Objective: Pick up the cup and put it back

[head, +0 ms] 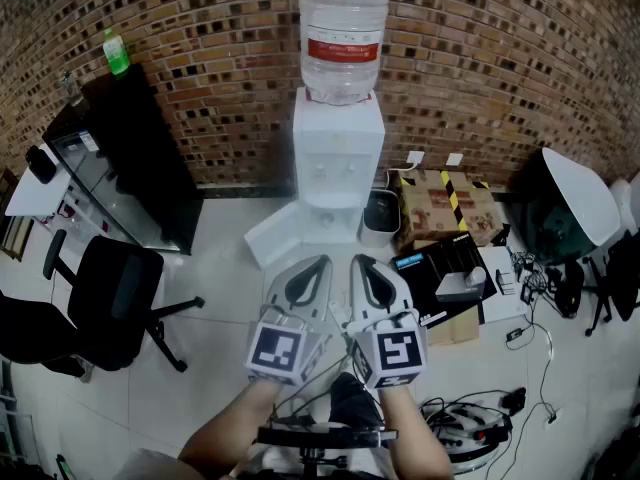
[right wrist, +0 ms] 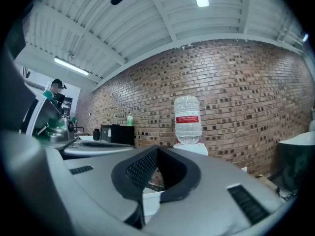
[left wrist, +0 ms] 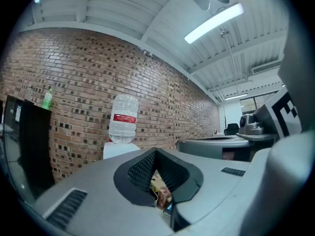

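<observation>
I cannot make out a cup in any view. My left gripper (head: 318,264) and right gripper (head: 360,264) are held side by side over the floor, both pointing at a white water dispenser (head: 337,158) with a clear bottle (head: 343,36) on top. They are a short way in front of it. In the left gripper view the left gripper (left wrist: 156,154) has its jaws together with nothing held, and the bottle (left wrist: 123,118) stands beyond. The right gripper (right wrist: 156,149) is also shut and empty in its own view, facing the bottle (right wrist: 187,119).
A black cabinet (head: 130,158) with a green bottle (head: 116,52) stands at the left, a black office chair (head: 110,298) in front of it. Right of the dispenser are a small bin (head: 380,213), a cardboard box (head: 445,206) and floor cables (head: 480,418). A brick wall (head: 220,58) is behind.
</observation>
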A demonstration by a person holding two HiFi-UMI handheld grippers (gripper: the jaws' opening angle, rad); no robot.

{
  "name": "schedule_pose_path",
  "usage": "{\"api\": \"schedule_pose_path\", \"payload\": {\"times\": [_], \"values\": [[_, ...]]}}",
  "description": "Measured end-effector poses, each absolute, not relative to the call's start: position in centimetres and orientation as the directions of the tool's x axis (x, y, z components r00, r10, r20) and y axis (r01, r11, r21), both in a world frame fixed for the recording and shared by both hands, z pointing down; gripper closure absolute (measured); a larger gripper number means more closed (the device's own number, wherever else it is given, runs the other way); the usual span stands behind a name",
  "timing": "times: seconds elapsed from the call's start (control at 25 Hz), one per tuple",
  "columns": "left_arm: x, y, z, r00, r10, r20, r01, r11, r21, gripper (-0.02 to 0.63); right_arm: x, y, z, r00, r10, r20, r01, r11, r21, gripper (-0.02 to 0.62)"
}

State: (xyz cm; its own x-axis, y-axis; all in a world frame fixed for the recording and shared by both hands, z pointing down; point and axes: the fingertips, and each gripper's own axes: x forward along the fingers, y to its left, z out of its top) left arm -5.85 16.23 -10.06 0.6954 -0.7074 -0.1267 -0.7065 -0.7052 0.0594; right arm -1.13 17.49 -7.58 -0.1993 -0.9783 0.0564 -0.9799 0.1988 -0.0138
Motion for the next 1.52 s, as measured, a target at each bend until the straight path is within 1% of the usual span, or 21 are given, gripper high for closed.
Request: {"api": "schedule_pose_path", "payload": {"times": [0.36, 0.6, 0.96, 1.52], "values": [[1.3, 7.8, -9.6, 0.655, -0.744, -0.131, -0.746, -0.664, 0.043, 0.606, 5.3, 8.6, -7.4, -0.263, -0.963, 0.055, -0.964, 0.264, 0.015, 0.592], [3.6, 4.2, -10.0, 0.610, -0.782, -0.131, -0.785, -0.618, 0.037, 0.606, 7.7, 4.7, -7.6, -0.313, -0.948, 0.061, -0.949, 0.315, 0.014, 0.592], [4.3, 0.7, -9.4, 0.602, -0.791, -0.105, -0.793, -0.608, 0.029, 0.606, 8.1, 0.8, -7.7, -0.334, -0.941, 0.054, -0.942, 0.335, 0.006, 0.592], [3.2, -7.8, -7.6, 0.641, -0.762, -0.095, -0.761, -0.647, 0.049, 0.606, 7.0, -7.7, -6.1, -0.273, -0.959, 0.074, -0.961, 0.275, 0.008, 0.591]]}}
